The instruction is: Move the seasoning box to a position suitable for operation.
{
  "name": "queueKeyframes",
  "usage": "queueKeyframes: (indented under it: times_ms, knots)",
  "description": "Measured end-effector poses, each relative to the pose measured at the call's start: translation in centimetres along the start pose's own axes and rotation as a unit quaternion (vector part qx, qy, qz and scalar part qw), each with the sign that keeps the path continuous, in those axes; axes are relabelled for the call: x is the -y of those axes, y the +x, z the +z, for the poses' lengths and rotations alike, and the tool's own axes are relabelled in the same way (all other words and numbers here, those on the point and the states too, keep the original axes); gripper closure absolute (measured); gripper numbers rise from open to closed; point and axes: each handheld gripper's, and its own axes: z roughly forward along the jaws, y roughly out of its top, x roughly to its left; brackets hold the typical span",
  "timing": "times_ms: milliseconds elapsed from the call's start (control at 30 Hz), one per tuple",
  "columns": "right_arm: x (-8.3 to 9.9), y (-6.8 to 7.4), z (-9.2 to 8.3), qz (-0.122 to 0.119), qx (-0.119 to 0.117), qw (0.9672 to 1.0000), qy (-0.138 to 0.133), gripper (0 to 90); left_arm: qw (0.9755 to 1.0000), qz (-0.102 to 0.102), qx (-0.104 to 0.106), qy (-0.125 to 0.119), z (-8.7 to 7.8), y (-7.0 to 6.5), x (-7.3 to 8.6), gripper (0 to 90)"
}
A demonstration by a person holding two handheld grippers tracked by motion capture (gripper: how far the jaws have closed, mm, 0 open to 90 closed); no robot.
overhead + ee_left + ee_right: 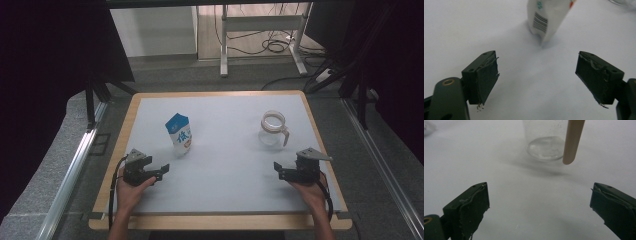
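- Here, a person sits at a table [150, 102] with a white top; each hand holds a black gripper near the front edge.
- The left gripper [161, 170] is low over the table at the left; its jaws are wide open and nothing is between them; in the left gripper view [537, 78] only bare white table lies between the two black pads.
- The right gripper [278, 170] is low over the table at the right; its jaws are wide open too and hold nothing; the right gripper view [539, 207] shows white table between them.
- A small milk carton [179, 134] stands on the table, blue on top and white below; it is near the left gripper, a bit farther back, and not touching it; in the left gripper view the carton [547, 17] stands ahead of the jaws and shows a black bar code.
- A clear glass jug [273, 130] stands on the right half of the table, behind the right gripper and apart from it; it has a pale band round the top and a pale handle on its right side; in the right gripper view the jug [546, 145] is ahead of the jaws, and its handle [573, 141] hangs down beside the round glass bottom.
- The carton and the jug are well apart from each other.
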Motion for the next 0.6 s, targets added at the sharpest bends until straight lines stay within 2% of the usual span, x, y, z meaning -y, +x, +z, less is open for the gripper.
queueKeyframes:
  times_ms: [33,67,100,133,200,300,400,533,600]
  knots:
    - [-0.2,-0.1,0.0,0.004,0.003,1.0,-0.002,2.8,1.0,0.0,0.0,0.0,0.0,0.0,0.0,18.2]
    - [-0.5,-0.1,0.0,0.004,0.004,0.9999,-0.008,3.2,0.9998,0.019,-0.002,0.007,0.1,0.1,-0.7,17.1]
    - [-0.5,-0.1,0.0,0.004,0.004,0.9999,-0.008,3.2,0.9998,0.019,-0.002,0.007,0.1,0.1,-0.7,17.2]
    - [-0.7,0.0,0.0,-0.002,-0.001,1.0,-0.009,3.5,0.9998,0.021,0.0,-0.003,0.0,0.1,-1.0,17.2]
    - [-0.8,0.1,0.2,-0.016,0.003,0.9999,-0.003,3.5,0.9997,0.023,0.009,-0.004,-0.1,0.0,-1.2,17.3]
    - [-0.6,0.1,0.1,-0.013,-0.011,0.9999,0.001,4.0,0.999,0.042,-0.004,0.01,0.0,-0.4,-1.1,16.1]
    - [-0.2,-0.1,-0.1,-0.015,-0.022,0.9996,0.001,5.5,0.999,0.042,-0.006,0.017,-0.2,-0.4,-0.7,16.1]
    - [0.0,-0.4,-0.4,-0.006,-0.026,0.9996,-0.001,5.7,0.9993,0.035,-0.001,0.013,-0.6,-0.2,-0.2,16.4]
    - [-0.2,-0.4,-0.5,-0.007,-0.024,0.9997,-0.005,5.8,0.9993,0.036,-0.006,0.012,-0.6,-0.3,-0.1,16.0]
